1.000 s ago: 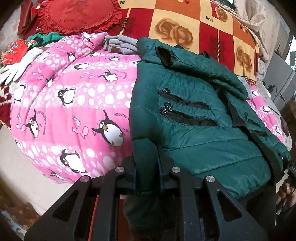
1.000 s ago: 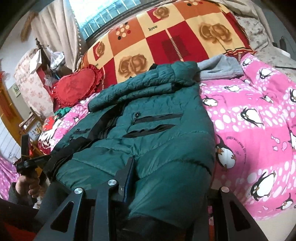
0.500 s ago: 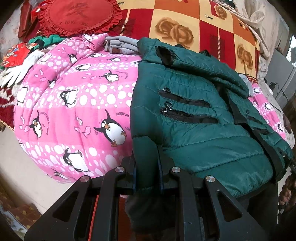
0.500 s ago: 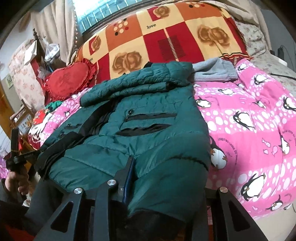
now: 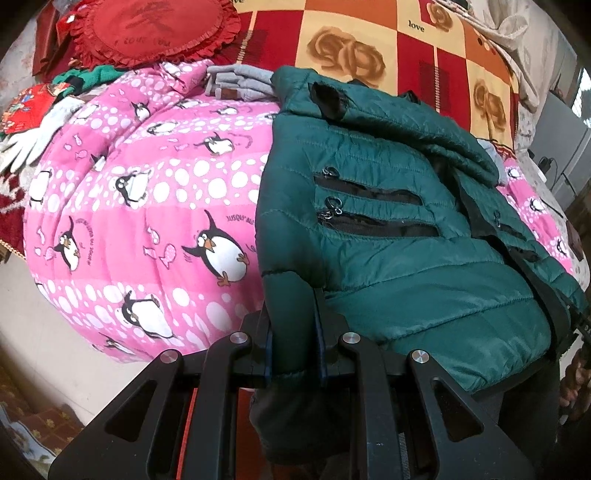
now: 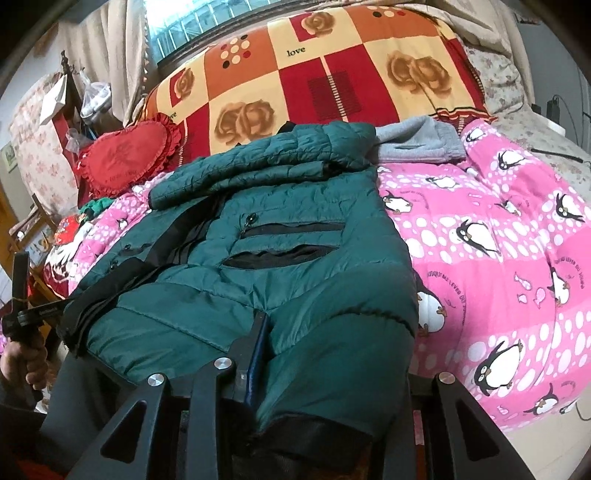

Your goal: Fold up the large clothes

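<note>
A dark green puffer jacket (image 5: 406, 277) lies front-up on a pink penguin quilt (image 5: 147, 221), its hood end toward the pillows and its zip pockets showing. My left gripper (image 5: 293, 328) is shut on the hem corner at the near left, with the fabric pinched between both fingers. In the right wrist view the jacket (image 6: 295, 280) bulges over my right gripper (image 6: 332, 354), which is shut on the opposite hem corner. Only its left finger (image 6: 255, 343) shows; the other is hidden under the fabric.
A folded grey garment (image 5: 240, 83) lies beyond the jacket's collar. A red heart cushion (image 5: 155, 29) and a rose-checked blanket (image 6: 332, 74) fill the bed's head. The quilt (image 6: 498, 258) is bare beside the jacket. A hand holds the other gripper's handle (image 6: 22, 306) at far left.
The right wrist view has tilted slightly. The jacket lies as before, with both hem corners still gripped.
</note>
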The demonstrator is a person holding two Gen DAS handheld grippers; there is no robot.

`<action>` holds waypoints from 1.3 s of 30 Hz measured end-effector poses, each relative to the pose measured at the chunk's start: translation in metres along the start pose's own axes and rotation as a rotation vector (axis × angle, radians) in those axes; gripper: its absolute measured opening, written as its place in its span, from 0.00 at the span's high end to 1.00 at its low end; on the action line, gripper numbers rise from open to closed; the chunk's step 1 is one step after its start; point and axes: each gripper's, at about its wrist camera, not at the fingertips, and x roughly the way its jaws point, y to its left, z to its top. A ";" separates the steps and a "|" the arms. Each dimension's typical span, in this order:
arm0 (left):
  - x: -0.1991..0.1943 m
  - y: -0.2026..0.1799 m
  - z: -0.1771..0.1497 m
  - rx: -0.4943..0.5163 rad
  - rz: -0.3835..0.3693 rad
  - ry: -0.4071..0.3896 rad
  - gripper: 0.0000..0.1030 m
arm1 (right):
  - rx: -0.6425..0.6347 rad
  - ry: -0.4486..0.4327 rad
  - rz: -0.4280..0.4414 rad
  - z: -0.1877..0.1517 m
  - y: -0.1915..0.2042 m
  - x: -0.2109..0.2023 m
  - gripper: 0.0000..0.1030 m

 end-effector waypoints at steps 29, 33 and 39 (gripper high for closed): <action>-0.102 0.035 0.025 -0.119 -0.248 -0.280 0.91 | -0.088 -0.229 0.105 0.034 0.016 -0.075 0.84; -0.091 0.030 0.052 -0.116 -0.219 -0.315 0.91 | -0.063 -0.145 0.080 0.056 0.014 -0.053 0.84; -0.068 0.026 0.079 -0.130 -0.231 -0.302 0.91 | 0.056 -0.042 0.195 0.068 -0.007 -0.040 0.83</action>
